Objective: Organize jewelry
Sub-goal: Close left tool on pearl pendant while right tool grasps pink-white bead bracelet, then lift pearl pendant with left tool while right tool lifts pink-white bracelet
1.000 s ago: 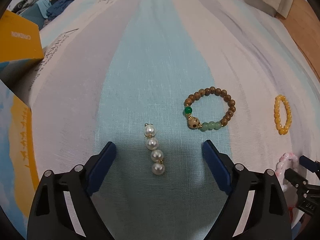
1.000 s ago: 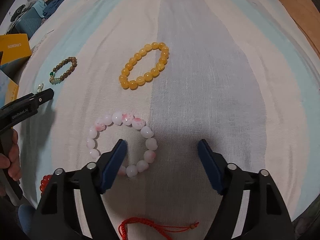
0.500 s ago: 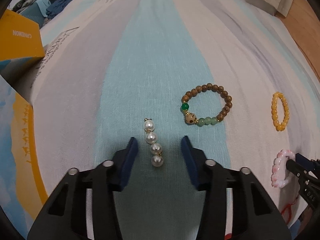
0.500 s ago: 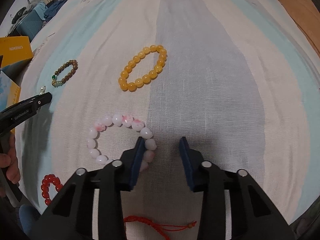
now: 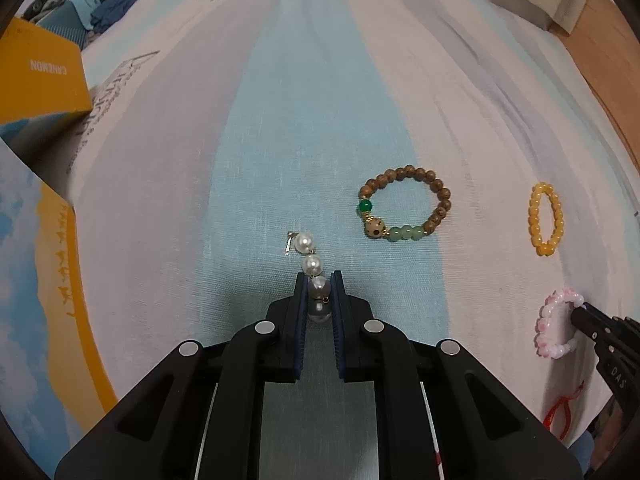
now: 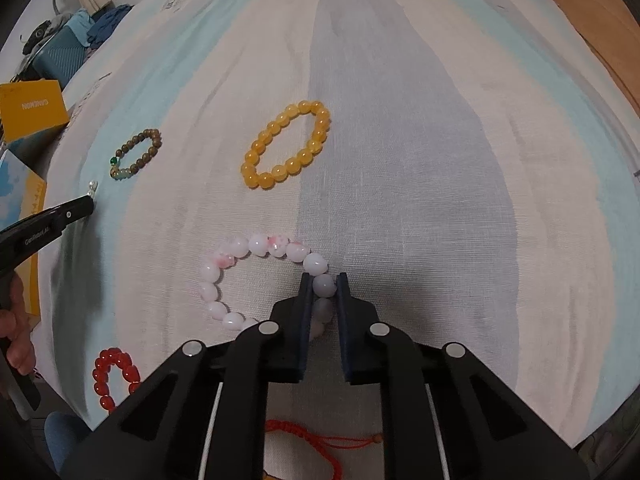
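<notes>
My left gripper point(image 5: 319, 280) is shut on the near end of a short pearl strand point(image 5: 308, 256) that lies on the striped cloth point(image 5: 320, 100); two pearls sit between the jaws, two stick out ahead. My right gripper point(image 6: 324, 282) is shut on the near side of a pink and white bead bracelet point(image 6: 256, 246), which lies on the cloth. That bracelet point(image 5: 554, 324) also shows at the right of the left wrist view, with the right gripper's tip touching it. A brown wooden bracelet with green beads point(image 5: 404, 204) and a yellow bead bracelet point(image 6: 288, 144) lie further out.
A red bead bracelet point(image 6: 114, 376) and a red cord bracelet point(image 6: 320, 446) lie near the cloth's front edge. A yellow box point(image 5: 40, 76) and a blue and yellow box point(image 5: 36, 280) stand at the left. Clothes and a bag point(image 6: 68, 46) lie at the far left.
Both grippers have moved forward and closed: the left onto the pearl strand, the right onto the pink and white bracelet. The jewelry has not shifted.
</notes>
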`<state>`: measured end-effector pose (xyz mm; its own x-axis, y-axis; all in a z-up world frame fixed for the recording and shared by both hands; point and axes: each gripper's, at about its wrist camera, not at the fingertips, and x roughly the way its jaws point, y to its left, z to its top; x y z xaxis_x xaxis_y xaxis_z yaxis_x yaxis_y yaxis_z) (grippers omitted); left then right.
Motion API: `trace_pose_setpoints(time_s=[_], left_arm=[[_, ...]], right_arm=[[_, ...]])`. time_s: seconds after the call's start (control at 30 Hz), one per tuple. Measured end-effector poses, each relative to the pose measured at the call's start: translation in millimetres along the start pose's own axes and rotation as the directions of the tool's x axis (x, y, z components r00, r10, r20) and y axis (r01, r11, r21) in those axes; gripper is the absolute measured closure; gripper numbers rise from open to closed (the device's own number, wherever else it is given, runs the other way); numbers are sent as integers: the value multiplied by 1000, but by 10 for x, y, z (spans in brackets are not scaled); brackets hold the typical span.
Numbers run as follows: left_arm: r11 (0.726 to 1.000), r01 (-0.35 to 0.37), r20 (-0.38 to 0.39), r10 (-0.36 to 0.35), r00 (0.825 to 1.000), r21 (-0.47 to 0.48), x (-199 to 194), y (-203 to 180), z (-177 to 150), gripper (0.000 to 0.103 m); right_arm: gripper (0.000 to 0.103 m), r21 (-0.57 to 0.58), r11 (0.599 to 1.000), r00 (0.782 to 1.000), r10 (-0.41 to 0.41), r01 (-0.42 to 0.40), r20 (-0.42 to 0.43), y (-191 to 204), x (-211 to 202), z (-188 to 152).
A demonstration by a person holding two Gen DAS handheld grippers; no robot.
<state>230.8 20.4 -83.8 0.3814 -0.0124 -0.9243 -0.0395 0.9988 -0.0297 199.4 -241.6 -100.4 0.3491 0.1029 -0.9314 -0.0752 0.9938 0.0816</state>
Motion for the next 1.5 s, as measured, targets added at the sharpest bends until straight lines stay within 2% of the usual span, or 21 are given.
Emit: trace_pose_setpoints(time_s=[0.33,0.53,0.6,0.67,0.87,0.9,0.93,0.97,1.03,1.5], left_arm=[[1000,10,16,-10,1000,-8,-190,33,-26,93],[1000,11,24,-11,1000,4,-230,13,-50,93],[1000,10,20,-10,1000,4,-206,18,-60,93],[1000,11,16,-11,1000,2,-183,17,-66,93],[1000,13,8,-13,1000,0,-121,37,-89,93],[1000,14,8,-14,1000,-1,-117,48,-88,93],[1000,16,7,-16,1000,-3,-118,54,-86,93],[1000,19,7,-19,1000,-1,-124,53,-84,93],[1000,19,11,-19,1000,2,-142,52,-80,93],[999,36,23,-36,999,-6,-371,47,8,93]], right_arm=[[93,4,1000,999,6,-6,39,12,-196,28],[93,5,1000,1000,0,0,20,-39,-180,3],[90,9,1000,1000,-3,3,9,-44,-145,-9],[71,24,1000,1000,-11,11,6,-58,-100,-12],[68,14,1000,1000,-11,12,-20,-13,70,-12],[68,8,1000,1000,-14,15,-23,-9,96,-12],[73,5,1000,1000,-13,13,-20,-25,97,-25],[85,-1,1000,1000,-8,8,-16,-32,90,-36],[92,-15,1000,1000,-9,9,-12,-8,73,-29],[93,-9,999,998,43,-43,54,18,-241,108]])
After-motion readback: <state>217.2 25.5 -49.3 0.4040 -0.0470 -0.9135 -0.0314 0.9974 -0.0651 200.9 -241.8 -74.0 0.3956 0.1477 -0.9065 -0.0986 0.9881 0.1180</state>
